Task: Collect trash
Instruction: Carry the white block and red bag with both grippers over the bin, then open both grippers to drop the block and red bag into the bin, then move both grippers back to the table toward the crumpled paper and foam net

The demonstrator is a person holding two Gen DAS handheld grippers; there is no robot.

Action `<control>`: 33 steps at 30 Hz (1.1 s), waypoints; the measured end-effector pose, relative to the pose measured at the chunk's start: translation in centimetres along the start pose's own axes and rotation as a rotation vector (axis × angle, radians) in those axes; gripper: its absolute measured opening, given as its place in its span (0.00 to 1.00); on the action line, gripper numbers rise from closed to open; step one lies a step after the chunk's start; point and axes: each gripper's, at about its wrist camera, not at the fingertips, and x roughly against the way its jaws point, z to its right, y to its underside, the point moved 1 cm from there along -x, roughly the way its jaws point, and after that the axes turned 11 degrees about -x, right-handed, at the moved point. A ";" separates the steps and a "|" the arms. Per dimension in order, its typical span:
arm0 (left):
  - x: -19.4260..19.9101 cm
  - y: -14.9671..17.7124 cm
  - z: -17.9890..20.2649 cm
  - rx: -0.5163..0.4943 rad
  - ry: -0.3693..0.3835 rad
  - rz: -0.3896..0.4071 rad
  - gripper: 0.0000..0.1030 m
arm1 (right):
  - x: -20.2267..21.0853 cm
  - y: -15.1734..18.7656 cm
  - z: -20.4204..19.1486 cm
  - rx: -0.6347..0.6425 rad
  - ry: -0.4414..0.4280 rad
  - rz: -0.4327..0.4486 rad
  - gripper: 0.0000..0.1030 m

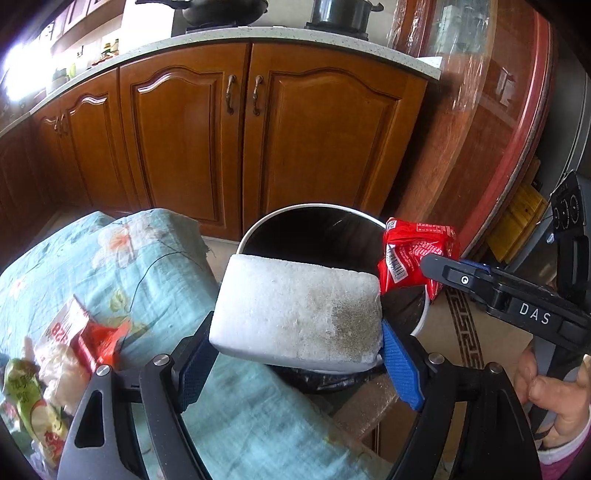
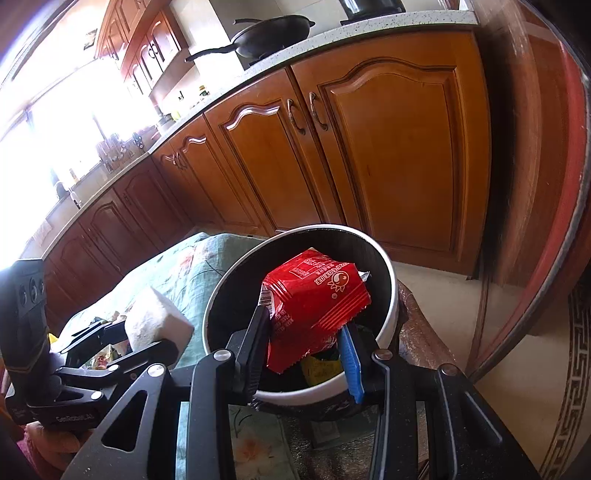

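While both loads hang over the white-rimmed round bin [image 2: 391, 291], the right claw [image 2: 306, 332] pinching the crinkled red wrapper [image 2: 314, 295] sits nearer its middle; the left claw [image 1: 295, 354] clamps the white foam block [image 1: 295, 306] lengthwise above the near rim

Sunlight is pouring through the window [image 2: 55, 122] onto brown wooden cabinets [image 1: 236, 140] under a speckled counter [image 2: 369, 27]; pale tiled floor [image 2: 436, 291] below.

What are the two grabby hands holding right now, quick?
Left gripper: closed on the white foam block, by the bin.
Right gripper: closed on the red wrapper, over the bin.
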 end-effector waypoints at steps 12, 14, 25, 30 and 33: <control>-4.0 -2.5 0.5 -0.028 -0.017 -0.039 0.80 | -2.1 -2.5 1.0 0.020 0.014 -0.049 0.38; -4.6 -2.6 0.7 -0.030 -0.017 -0.055 0.81 | -2.4 -2.8 1.1 0.014 0.008 -0.058 0.39; -4.8 -1.8 0.5 0.011 -0.016 -0.076 0.86 | -2.3 -2.4 1.8 -0.026 0.005 -0.053 0.50; -2.6 0.0 0.4 0.044 0.000 -0.035 0.86 | -0.9 -1.4 1.7 -0.057 -0.010 -0.030 0.56; -0.5 1.6 0.5 0.049 -0.010 -0.007 0.86 | -0.2 -0.4 1.1 -0.068 -0.023 -0.018 0.64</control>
